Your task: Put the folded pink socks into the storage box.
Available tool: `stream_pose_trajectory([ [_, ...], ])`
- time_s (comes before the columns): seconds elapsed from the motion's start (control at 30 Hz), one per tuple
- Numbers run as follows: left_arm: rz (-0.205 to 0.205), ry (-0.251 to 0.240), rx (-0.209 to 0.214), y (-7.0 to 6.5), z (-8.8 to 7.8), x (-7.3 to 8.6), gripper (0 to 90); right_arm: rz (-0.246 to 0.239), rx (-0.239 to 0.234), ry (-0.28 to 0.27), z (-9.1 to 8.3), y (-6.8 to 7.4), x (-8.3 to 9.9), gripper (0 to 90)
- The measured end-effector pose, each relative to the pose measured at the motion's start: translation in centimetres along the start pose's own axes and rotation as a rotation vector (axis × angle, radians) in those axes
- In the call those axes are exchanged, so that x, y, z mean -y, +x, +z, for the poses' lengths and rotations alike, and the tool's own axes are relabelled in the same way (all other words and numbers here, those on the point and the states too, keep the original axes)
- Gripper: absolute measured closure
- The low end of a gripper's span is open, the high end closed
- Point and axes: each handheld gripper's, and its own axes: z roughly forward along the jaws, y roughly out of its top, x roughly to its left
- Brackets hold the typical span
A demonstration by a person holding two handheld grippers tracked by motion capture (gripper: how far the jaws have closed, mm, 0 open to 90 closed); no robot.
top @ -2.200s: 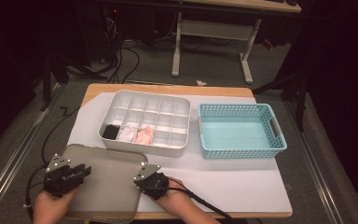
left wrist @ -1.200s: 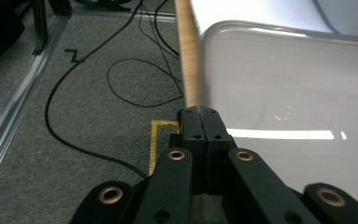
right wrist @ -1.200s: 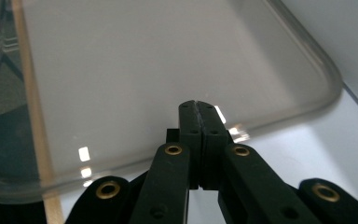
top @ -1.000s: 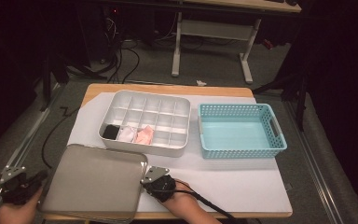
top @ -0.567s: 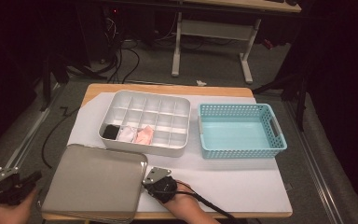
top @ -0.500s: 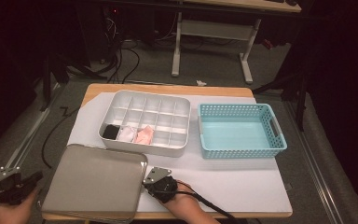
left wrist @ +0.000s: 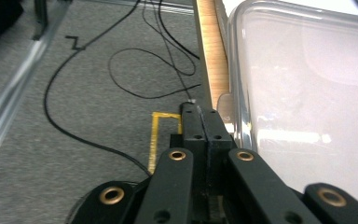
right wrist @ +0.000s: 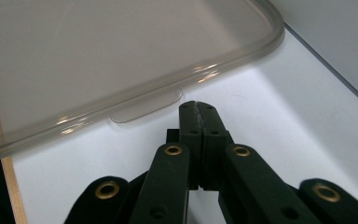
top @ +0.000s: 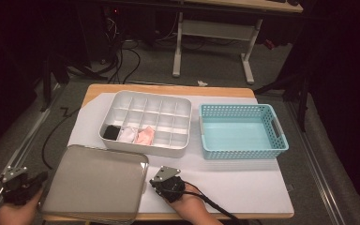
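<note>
A grey translucent lid (top: 96,183) lies flat on the near left of the table, its front left corner over the edge. My left gripper (top: 38,179) is held off the table's left side, shut with nothing in it. In the left gripper view its tips (left wrist: 198,109) sit beside the lid's (left wrist: 307,107) small edge tab (left wrist: 224,103). My right gripper (top: 153,183) rests on the white mat at the lid's right edge, also shut and empty. In the right gripper view its tips (right wrist: 198,106) stop just short of the lid's (right wrist: 121,46) other tab (right wrist: 144,108).
Behind the lid is a white compartment box (top: 122,101) holding a black (top: 110,132), a white (top: 127,134) and a pink (top: 145,136) item. A teal basket (top: 281,136) stands empty to its right. Cables (left wrist: 135,88) lie on the grey floor left of the table.
About two seconds ago the left gripper was over the lid; it has since moved out past the table's left edge. Over the last second neither gripper has visibly shifted.
</note>
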Motion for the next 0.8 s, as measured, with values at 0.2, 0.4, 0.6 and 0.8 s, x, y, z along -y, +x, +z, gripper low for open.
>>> stream_pose_trajectory([
  [0.2, 0.044, -0.018, 0.066, -1.5, -0.3, -0.5, 90.0, 0.022, 0.007, -0.002, -0.3, -0.4, 0.3, 90.0],
  [0.4, 0.168, 0.017, 0.083, -5.5, 0.3, -1.9, 90.0, 0.052, 0.028, -0.007, -0.9, -1.0, 1.0, 90.0],
  [0.6, 0.129, -0.038, 0.035, -4.6, -0.8, -2.8, 90.0, 0.077, 0.040, -0.010, -1.8, -1.9, 1.9, 90.0],
  [0.8, 0.093, 0.009, 0.019, -2.8, 0.0, -1.9, 90.0, 0.081, 0.033, -0.013, -1.8, -1.7, 1.9, 90.0],
])
